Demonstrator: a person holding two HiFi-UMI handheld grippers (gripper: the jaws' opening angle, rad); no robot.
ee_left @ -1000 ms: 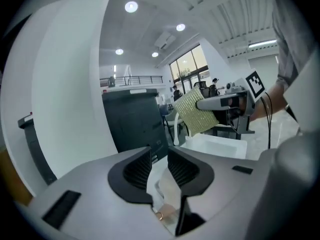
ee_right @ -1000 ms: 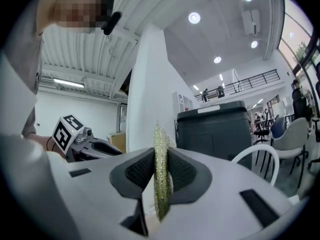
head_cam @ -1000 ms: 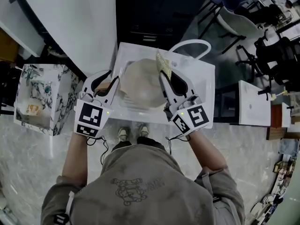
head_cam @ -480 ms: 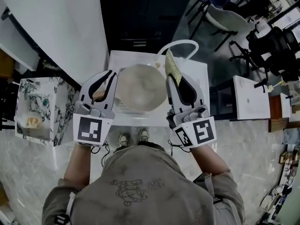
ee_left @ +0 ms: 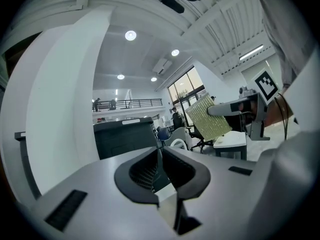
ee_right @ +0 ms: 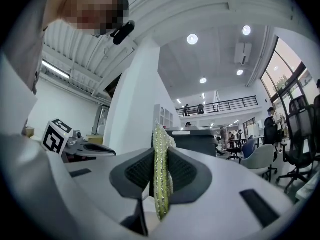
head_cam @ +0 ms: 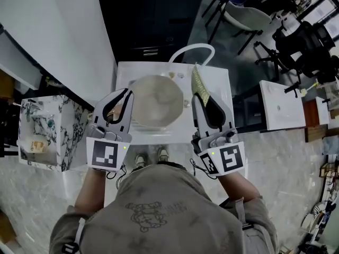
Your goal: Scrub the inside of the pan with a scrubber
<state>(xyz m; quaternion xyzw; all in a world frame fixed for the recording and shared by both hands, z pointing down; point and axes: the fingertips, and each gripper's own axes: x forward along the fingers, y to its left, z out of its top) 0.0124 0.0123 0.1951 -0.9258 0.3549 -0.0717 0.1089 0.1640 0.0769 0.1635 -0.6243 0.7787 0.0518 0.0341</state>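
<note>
Pan [head_cam: 156,100] lies in the sink [head_cam: 221,91]; right gripper [head_cam: 200,98] pinches the scrubber [head_cam: 197,83] by its near end (far part free for scrubbing), left gripper [head_cam: 126,94] pressed together, empty.

Open-plan office hall: black swivel office chairs [head_cam: 310,38] at two o'clock, white rectangular desk [head_cam: 280,107] at three, railed mezzanine balcony [ee_right: 225,105] beyond.
</note>
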